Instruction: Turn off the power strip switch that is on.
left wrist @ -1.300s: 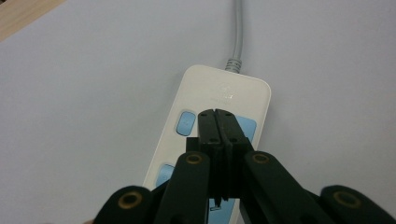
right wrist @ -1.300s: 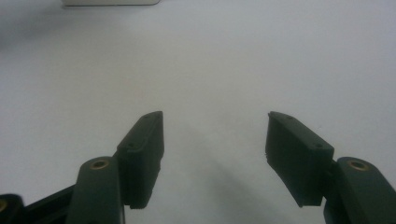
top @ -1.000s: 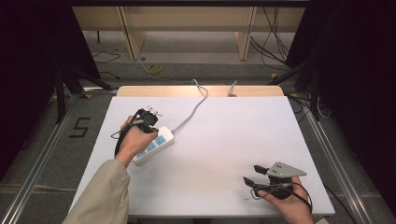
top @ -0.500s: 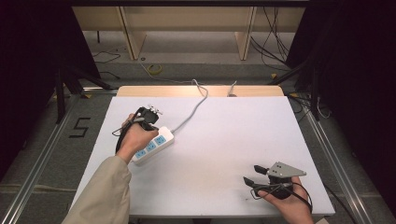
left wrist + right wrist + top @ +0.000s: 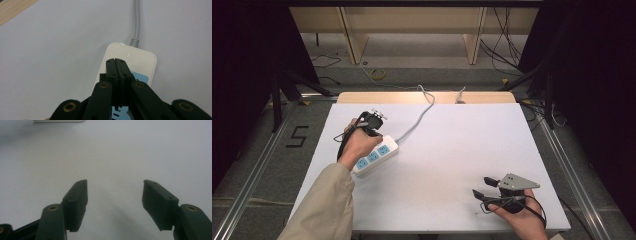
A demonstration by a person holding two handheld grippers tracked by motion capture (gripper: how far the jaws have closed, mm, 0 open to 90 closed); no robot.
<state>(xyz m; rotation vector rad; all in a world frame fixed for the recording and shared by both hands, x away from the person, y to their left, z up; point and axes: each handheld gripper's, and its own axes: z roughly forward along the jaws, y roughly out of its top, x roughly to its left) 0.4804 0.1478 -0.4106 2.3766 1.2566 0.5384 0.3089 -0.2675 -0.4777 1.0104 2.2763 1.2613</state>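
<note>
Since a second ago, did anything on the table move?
Nothing visibly moved. The left gripper still sits with its fingers shut together over the white power strip, holding nothing. The right gripper still rests open near the table's front corner. The grey cord lies as before.

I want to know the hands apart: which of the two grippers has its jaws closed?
The left gripper, over the white power strip; its jaws meet. The right gripper has a wide gap.

black number 5 [image 5: 298, 136] marked on the floor left of the table [image 5: 492, 150]
</note>
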